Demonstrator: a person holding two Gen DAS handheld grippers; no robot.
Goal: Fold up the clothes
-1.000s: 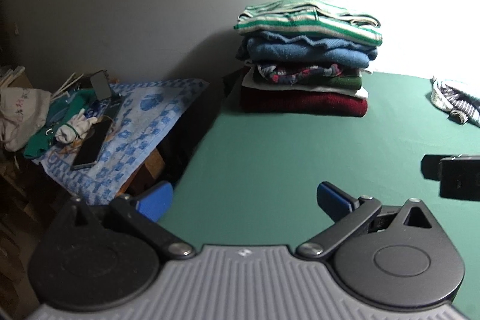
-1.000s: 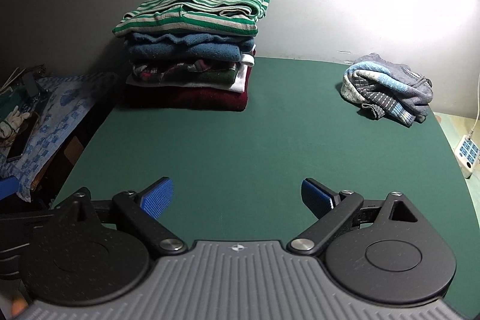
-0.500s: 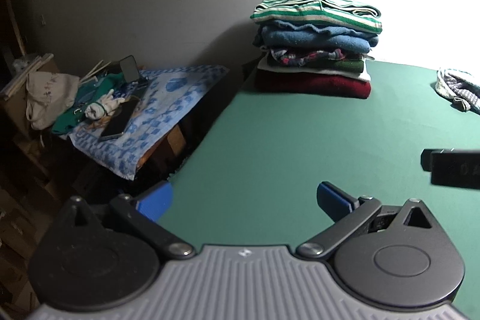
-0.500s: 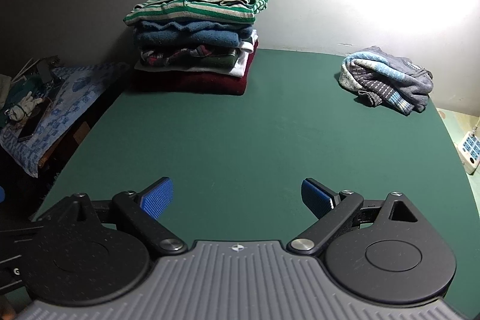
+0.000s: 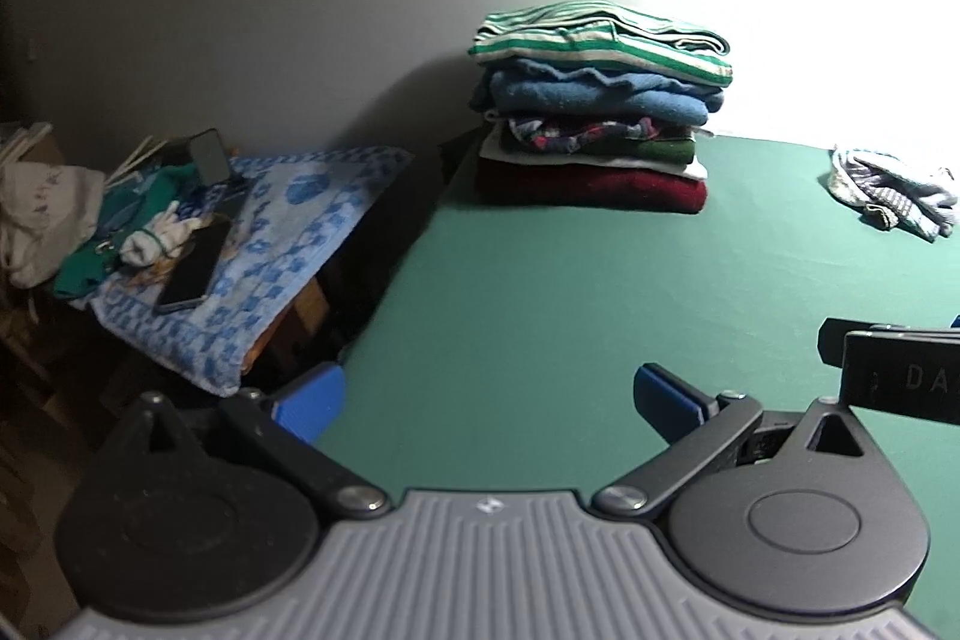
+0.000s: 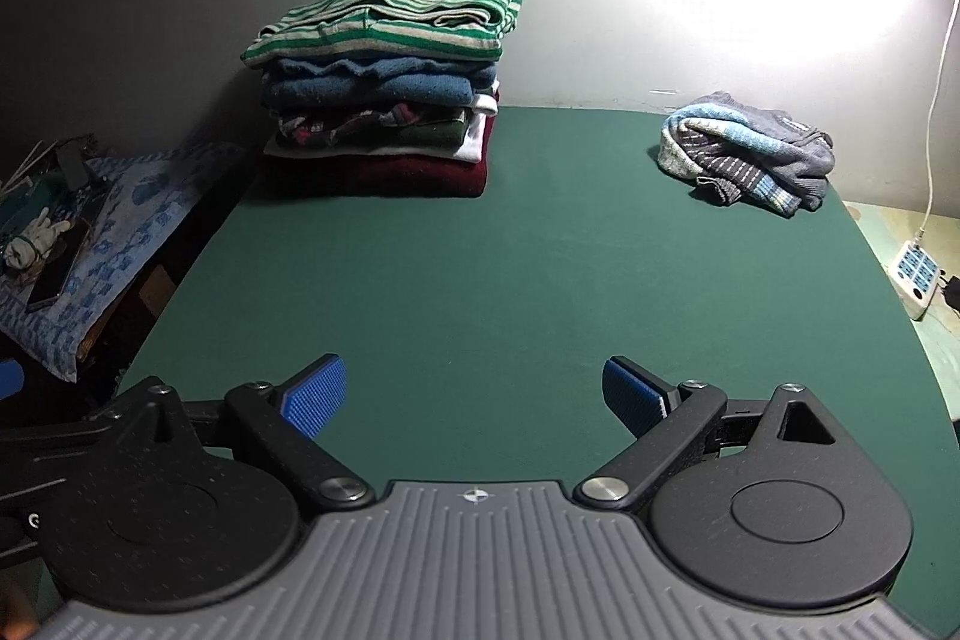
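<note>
Both hand-held grippers, left [image 5: 489, 397] and right [image 6: 474, 391], hover level, fingers apart, over the green table [image 6: 480, 250].

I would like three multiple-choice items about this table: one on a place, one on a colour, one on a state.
1. Where does the crumpled sweater lie?
A. on the stack
B. far right of the table
C. in a gripper

2. Which colour is the bottom garment of the folded stack?
A. dark red
B. yellow
C. white

3. How are the right gripper fingers?
A. shut on cloth
B. shut, empty
C. apart, empty

Key: B, it lies alone at the back right; A, maroon under the pile; C, bare table shows between them.
</note>
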